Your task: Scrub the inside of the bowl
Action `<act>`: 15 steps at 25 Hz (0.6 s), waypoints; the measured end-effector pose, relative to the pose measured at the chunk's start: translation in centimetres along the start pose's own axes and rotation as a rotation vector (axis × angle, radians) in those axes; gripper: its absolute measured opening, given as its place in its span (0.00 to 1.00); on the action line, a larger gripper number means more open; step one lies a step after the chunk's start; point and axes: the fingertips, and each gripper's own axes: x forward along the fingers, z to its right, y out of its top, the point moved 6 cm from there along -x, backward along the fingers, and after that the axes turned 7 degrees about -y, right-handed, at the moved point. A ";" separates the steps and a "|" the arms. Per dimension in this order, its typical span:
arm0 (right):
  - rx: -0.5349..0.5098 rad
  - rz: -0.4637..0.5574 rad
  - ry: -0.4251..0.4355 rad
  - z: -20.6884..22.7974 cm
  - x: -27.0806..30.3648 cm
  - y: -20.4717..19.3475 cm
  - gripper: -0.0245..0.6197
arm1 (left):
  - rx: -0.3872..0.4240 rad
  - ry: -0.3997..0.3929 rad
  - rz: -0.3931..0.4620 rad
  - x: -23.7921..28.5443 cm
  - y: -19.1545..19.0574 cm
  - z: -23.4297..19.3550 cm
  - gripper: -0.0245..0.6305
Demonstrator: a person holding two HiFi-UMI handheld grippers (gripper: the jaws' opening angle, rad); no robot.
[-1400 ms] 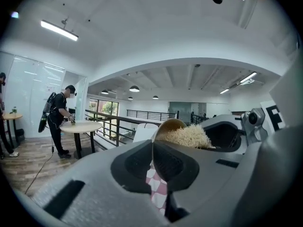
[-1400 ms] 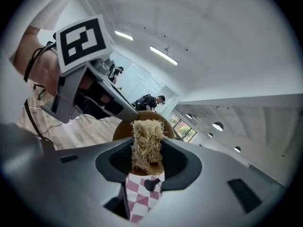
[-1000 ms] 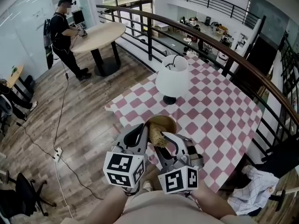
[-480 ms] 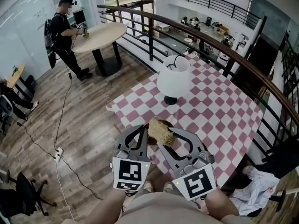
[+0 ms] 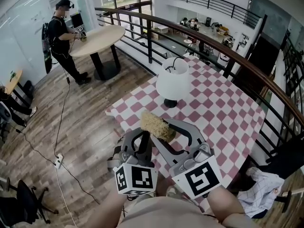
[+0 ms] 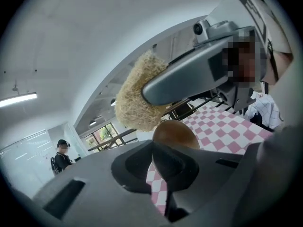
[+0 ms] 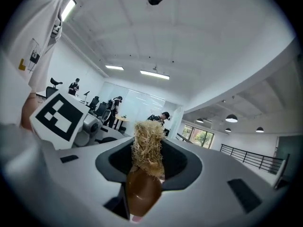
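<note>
A: Wooden bowl (image 6: pixel 174 134) — where was it, and how far along did the scrubbing look?

B: It was held up in the air over the near edge of the checked tablecloth (image 5: pixel 223 113). The left gripper (image 5: pixel 144 137) had it by the rim, jaws drawn narrow on the thin wall. The right gripper (image 5: pixel 160 129) was clamped on the straw scrubber (image 5: pixel 153 122), which sat just above the bowl and not down inside it. Whether the two touched, I could not tell. My guess was that strokes inside the bowl were still left to do, since nothing showed the inside clean.

A: Anything in the bowl?

B: Only its rounded brown outside showed, so I could not tell. No water or suds showed anywhere. The white lamp (image 5: pixel 173 80) stood farther off on the cloth, well apart.
</note>
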 end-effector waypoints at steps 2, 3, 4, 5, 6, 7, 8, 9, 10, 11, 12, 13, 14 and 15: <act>0.033 -0.037 0.009 0.2 0.8 -0.8 0.26 | 0.018 -0.028 0.007 0.0 0.3 0.6 0.07; 0.041 -0.055 0.021 0.2 1.2 -1.1 0.27 | 0.023 -0.045 0.015 0.0 0.6 0.9 0.07; 0.047 -0.072 0.035 0.3 1.5 -1.4 0.27 | 0.022 -0.061 0.024 0.0 0.9 1.3 0.07; 0.053 -0.093 0.049 0.4 1.6 -1.7 0.27 | 0.021 -0.075 0.034 0.0 1.0 1.5 0.07; 0.061 -0.115 0.064 0.6 1.7 -2.0 0.27 | 0.019 -0.084 0.040 0.0 1.0 1.7 0.07; 0.077 -0.133 0.077 0.8 1.7 -2.3 0.27 | 0.014 -0.088 0.044 0.0 1.0 1.7 0.07; 0.102 -0.143 0.091 1.1 1.6 -2.6 0.27 | 0.009 -0.090 0.045 -0.1 1.0 1.8 0.07; 0.132 -0.147 0.103 1.3 1.5 -2.8 0.27 | 0.006 -0.092 0.045 0.0 0.9 1.8 0.07; 0.160 -0.150 0.111 1.7 1.4 -3.1 0.27 | 0.006 -0.096 0.047 0.0 0.8 1.8 0.07; 0.182 -0.152 0.116 2.0 1.3 -3.3 0.27 | 0.003 -0.099 0.049 0.1 0.8 1.9 0.07; 0.202 -0.151 0.117 2.3 1.2 -3.6 0.27 | -0.004 -0.100 0.052 0.2 0.8 1.9 0.07; 0.221 -0.148 0.114 2.6 1.0 -3.7 0.27 | -0.010 -0.098 0.055 0.2 0.7 1.8 0.07; 0.236 -0.144 0.108 2.8 0.9 -3.9 0.27 | -0.014 -0.095 0.060 0.2 0.7 1.8 0.07; 0.246 -0.140 0.102 3.1 0.7 -4.0 0.27 | -0.021 -0.092 0.065 0.2 0.7 1.8 0.07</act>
